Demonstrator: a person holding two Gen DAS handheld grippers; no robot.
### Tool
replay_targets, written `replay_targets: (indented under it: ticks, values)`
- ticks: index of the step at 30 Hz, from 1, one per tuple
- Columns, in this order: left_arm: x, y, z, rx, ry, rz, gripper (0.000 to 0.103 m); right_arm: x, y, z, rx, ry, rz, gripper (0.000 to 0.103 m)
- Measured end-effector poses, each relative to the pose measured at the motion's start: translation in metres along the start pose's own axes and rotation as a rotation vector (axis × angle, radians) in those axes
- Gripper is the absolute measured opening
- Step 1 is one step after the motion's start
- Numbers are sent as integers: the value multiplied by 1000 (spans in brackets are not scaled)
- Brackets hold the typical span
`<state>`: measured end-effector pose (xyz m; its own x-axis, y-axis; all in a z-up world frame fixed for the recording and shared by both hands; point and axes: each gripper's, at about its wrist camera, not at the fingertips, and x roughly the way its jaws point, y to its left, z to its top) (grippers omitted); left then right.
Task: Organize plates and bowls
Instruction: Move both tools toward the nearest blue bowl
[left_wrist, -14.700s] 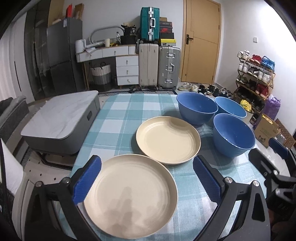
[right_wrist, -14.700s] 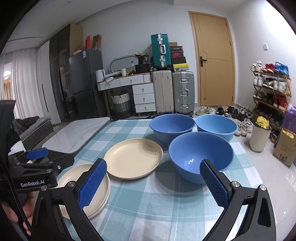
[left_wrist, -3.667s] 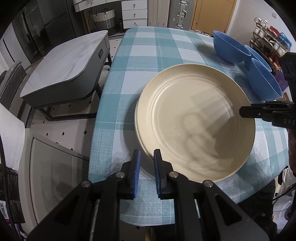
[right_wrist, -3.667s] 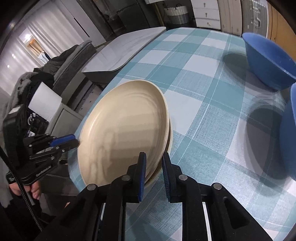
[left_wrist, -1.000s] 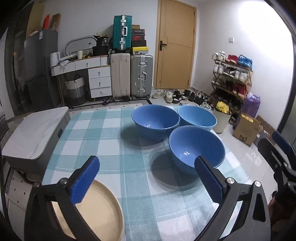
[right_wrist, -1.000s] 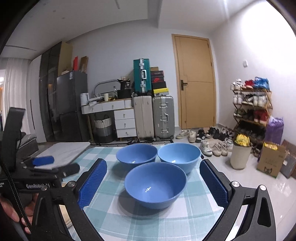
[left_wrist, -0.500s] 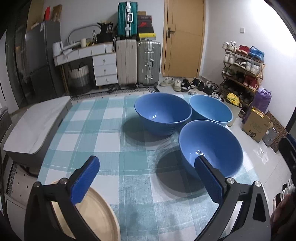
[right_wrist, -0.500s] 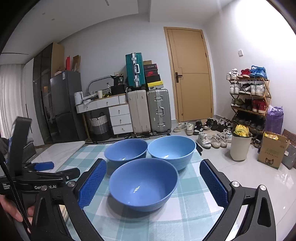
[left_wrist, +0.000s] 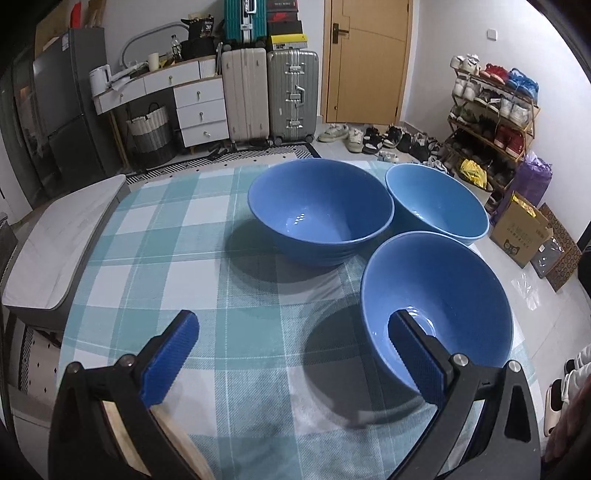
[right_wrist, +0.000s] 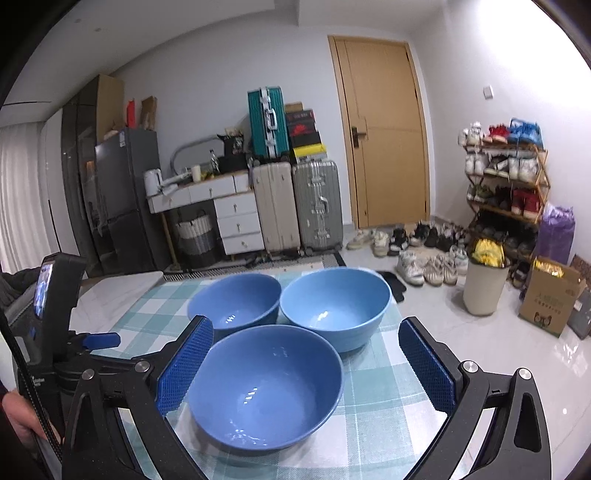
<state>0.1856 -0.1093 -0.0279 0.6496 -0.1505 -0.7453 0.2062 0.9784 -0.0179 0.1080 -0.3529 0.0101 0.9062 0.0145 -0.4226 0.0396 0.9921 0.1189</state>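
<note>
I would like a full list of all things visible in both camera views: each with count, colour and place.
bowls: three, blue, clustered on the table's right part
plate: cream, near left table edge, mostly hidden behind the left gripper
tablecloth: one, teal and white check, covering the table
suitcases: three, beige, silver and teal, against the far wall
door: one, tan, far wall
shoe rack: one, wooden, right wall
left gripper: fingers blue, open
right gripper: fingers blue, open

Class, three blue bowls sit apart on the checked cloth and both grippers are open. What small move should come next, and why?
Probably ease the right gripper down onto the nearest bowl's rim. Its jaws are open and empty, that bowl lies between them, and none of the three bowls is nested yet.
</note>
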Motion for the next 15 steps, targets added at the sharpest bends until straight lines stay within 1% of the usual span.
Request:
replay_targets:
  ticks: [2,4,8,11,13,15]
  values:
    - [5,-3,3,7,10,3,103,12,-5,5,14,37,12,102]
    - [12,-7,7,12,29,12,103,28,-9,9,19,93,24,102]
    - [31,-9,14,0,96,17,103,58,-16,10,26,189,-2,102]
    - [41,-12,16,-1,129,5,103,93,-29,5,68,317,8,102]
    - [47,-15,17,8,151,4,103,110,-36,-2,92,379,22,102]
    - [51,-17,17,13,167,-7,103,118,-41,-10,117,397,18,102]
